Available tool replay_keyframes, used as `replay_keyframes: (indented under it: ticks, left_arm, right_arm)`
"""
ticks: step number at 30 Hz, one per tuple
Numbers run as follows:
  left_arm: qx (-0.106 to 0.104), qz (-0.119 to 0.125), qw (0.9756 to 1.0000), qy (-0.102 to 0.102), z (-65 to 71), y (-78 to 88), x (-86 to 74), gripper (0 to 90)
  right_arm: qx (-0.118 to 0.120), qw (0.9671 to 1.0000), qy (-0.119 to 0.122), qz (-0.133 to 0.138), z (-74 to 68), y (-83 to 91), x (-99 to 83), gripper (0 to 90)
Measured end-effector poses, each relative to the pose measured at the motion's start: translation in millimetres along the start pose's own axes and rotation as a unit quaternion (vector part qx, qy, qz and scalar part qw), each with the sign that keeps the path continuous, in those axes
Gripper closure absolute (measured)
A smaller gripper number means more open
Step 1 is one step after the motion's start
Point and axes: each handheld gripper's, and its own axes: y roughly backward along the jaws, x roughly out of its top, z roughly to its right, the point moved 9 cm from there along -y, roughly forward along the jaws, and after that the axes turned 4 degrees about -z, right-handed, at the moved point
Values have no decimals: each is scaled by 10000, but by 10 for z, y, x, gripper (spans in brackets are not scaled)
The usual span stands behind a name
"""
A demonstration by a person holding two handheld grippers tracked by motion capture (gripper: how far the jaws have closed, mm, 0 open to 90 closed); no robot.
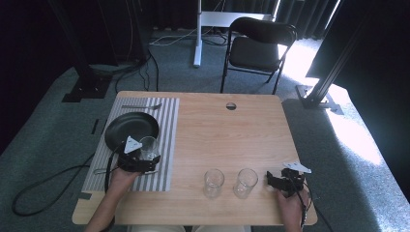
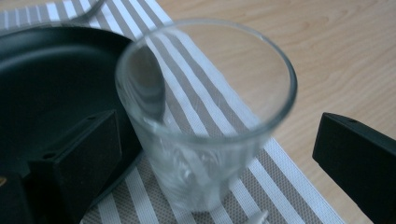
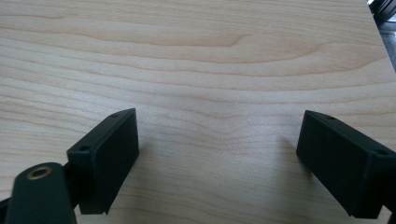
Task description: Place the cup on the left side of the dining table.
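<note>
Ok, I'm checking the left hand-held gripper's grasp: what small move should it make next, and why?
Probably close the jaws. The left hand-held gripper is open around the glass on the striped placemat; one jaw sits close to its wall, the other stands well off, so nothing grips it yet.

Table (image 1: 227, 140): light wood, visible grain, one dark round hole near the far edge. Mat (image 1: 164, 145): grey and white stripes, running lengthwise. Plate (image 1: 130, 129): black. Fork (image 1: 140, 106): silver. Three glasses, all clear: one on the mat (image 1: 149, 146), two on bare wood (image 1: 213, 181) (image 1: 245, 182). Left gripper (image 1: 145, 162): black, pale grey plate on top, black cable. Right gripper (image 1: 273, 181): same colours, brass-coloured insert at the jaw base. Chair (image 1: 256, 46): black. Floor (image 1: 58, 140): grey-green carpet. Curtains (image 1: 29, 48): dark.
</note>
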Motion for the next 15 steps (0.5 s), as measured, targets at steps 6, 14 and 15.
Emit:
replay_keyframes:
  ticks: [6,14,15]
  left_arm:
    - [-23,-71,10000,3,19,64,-119,16]
    - [165,-19,9998,118,-30,184,-214,17]
    - [226,-18,9996,168,-48,200,-232,17]
  right_arm:
    - [-3,10000,-2,0,1,0,0,124]
    - [-3,10000,-2,0,1,0,0,124]
    - [-2,10000,-1,1,1,0,0,124]
